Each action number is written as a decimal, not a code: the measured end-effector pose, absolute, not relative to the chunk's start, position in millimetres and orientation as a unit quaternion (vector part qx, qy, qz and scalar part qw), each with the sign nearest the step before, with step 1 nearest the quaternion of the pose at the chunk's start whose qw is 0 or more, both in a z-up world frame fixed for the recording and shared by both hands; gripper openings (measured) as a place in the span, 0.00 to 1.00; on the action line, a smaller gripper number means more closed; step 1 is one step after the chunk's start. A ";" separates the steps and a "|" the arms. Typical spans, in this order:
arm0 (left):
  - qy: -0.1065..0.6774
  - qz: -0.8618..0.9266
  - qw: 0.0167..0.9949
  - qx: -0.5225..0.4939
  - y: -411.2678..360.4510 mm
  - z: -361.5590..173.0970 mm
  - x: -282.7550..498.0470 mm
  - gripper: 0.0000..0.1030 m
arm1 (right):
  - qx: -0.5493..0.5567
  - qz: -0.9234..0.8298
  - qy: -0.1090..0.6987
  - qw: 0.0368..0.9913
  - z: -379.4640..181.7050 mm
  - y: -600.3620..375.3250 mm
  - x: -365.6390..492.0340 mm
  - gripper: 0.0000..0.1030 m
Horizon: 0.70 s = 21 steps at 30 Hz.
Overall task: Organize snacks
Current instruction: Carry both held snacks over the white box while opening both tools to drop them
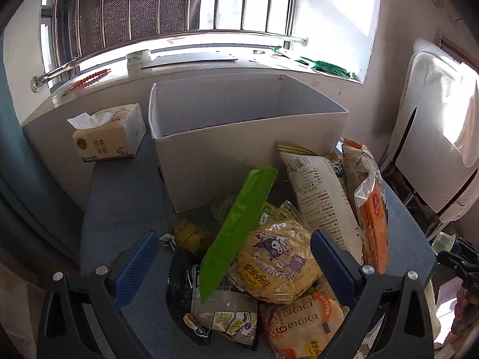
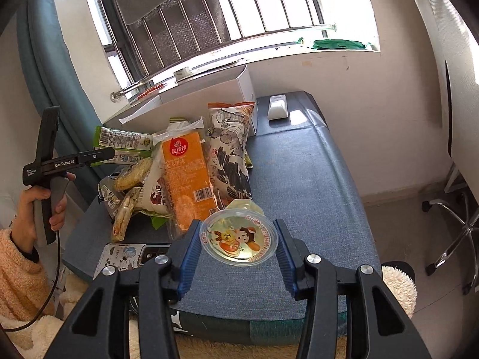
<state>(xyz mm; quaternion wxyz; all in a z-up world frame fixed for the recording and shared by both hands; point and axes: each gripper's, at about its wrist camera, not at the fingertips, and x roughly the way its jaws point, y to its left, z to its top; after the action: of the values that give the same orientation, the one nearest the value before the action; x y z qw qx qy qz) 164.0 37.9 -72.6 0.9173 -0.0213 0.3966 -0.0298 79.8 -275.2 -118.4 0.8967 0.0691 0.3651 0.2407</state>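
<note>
A pile of snack packs lies on the blue cushion in front of an open white cardboard box. My left gripper is open above the pile, over a green pack and a round yellow cake pack. A white pack and an orange bread pack lean at the right. My right gripper is shut on a round jelly cup, held above the cushion. The orange bread pack, the left gripper and the box show in the right wrist view.
A tissue pack stands left of the box. A window sill runs behind the box. A white office chair stands at the right. A small white device lies at the cushion's far end.
</note>
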 end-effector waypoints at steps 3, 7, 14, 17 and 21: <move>0.410 -0.036 0.911 0.001 33.0 -79.6 178.9 0.73 | 0.066 0.243 0.363 0.897 -116.9 -274.2 79.3 0.50; 0.404 -0.046 0.913 0.035 23.5 -82.2 172.9 0.13 | 0.075 0.251 0.366 0.893 -115.7 -274.3 82.1 0.50; 0.304 -0.048 0.951 -0.018 47.0 -28.3 135.6 0.13 | 0.073 0.272 0.334 0.900 -88.6 -261.7 92.4 0.50; 0.254 -0.034 0.966 -0.012 50.6 3.5 127.9 0.13 | 0.074 0.296 0.313 0.899 -66.1 -245.4 109.7 0.50; 0.223 -0.035 0.974 -0.012 56.4 29.0 153.7 0.13 | 0.054 0.307 0.291 0.904 -30.9 -208.2 152.7 0.50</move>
<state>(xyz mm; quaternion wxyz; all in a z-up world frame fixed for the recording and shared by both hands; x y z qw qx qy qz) 153.7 56.4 29.0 0.9742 -0.0121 0.2227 -0.0347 152.7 -208.2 -30.9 0.9044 0.0541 0.2911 0.3072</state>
